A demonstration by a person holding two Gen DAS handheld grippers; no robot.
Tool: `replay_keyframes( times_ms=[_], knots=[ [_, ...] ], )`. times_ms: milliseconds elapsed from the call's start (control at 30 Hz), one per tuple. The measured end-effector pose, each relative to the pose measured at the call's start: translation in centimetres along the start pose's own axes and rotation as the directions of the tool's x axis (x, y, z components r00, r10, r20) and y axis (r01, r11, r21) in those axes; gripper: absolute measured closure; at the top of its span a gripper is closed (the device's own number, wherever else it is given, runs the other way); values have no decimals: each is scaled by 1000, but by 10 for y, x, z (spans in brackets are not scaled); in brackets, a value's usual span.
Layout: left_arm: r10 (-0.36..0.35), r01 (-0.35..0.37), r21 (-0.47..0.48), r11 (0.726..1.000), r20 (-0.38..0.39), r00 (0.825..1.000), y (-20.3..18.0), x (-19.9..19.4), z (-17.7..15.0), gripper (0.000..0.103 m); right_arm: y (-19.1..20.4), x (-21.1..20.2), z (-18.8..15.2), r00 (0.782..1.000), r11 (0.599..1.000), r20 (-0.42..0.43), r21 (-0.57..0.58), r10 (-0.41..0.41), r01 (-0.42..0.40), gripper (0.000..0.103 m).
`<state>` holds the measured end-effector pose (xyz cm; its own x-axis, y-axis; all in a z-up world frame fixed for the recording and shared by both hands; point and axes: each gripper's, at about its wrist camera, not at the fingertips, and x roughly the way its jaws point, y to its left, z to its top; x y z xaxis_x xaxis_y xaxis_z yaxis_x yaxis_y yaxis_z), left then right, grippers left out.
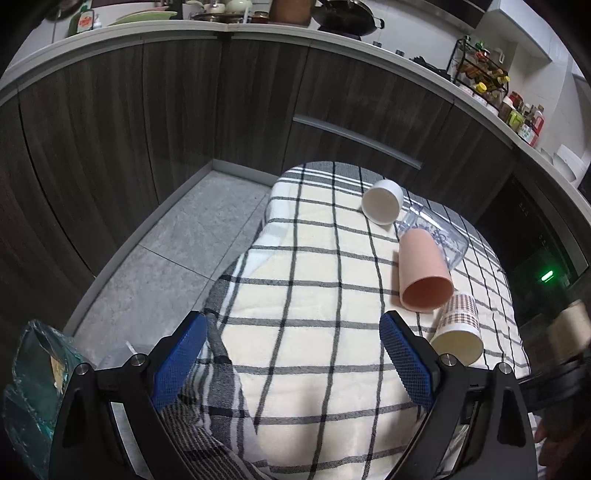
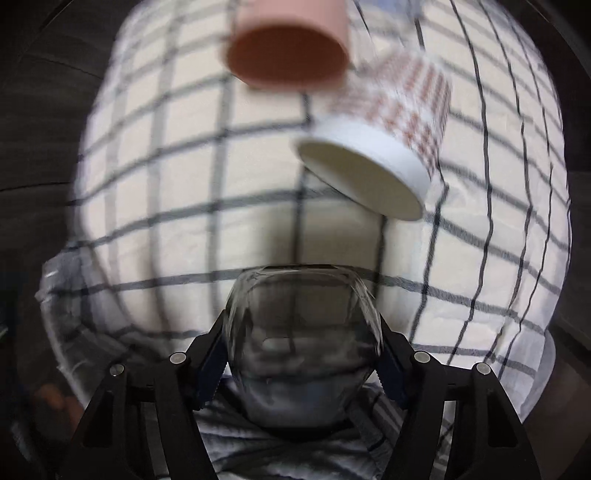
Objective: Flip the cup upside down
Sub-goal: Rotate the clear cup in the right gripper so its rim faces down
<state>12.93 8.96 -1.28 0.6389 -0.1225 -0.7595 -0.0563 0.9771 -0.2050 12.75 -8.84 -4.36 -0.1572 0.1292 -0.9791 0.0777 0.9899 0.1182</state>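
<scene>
My right gripper is shut on a clear glass cup, held above the checked cloth; the view is blurred. Ahead of it lie a pink cup and a patterned paper cup, both on their sides. In the left wrist view my left gripper is open and empty over the cloth. To its right lie the paper cup, the pink cup, a clear glass and a white cup, all on their sides.
Dark wood cabinets stand behind the cloth-covered table, under a counter with dishes and a pan. A bottle rack is at the right. Grey tiled floor lies to the left. A green plastic bag is at lower left.
</scene>
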Motion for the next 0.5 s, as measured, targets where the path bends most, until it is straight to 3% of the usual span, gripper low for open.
replay_keyframes(
  times_ms=[100,200,333,500],
  knots=[
    [8,-8,-23,1000,11,1000,7,-1,2,7,13,-23,0,990,998,142,-51,-15,23,34],
    [27,-26,-43,999,21,999,14,-1,0,7,16,-35,10,966,996,255,-60,-42,59,35],
    [48,-47,-73,996,17,999,24,4,-2,7,18,-44,24,911,991,407,-81,-69,111,35],
    [51,-51,-59,997,1,999,23,10,-7,7,37,-37,14,822,977,565,-123,-75,174,35]
  ],
)
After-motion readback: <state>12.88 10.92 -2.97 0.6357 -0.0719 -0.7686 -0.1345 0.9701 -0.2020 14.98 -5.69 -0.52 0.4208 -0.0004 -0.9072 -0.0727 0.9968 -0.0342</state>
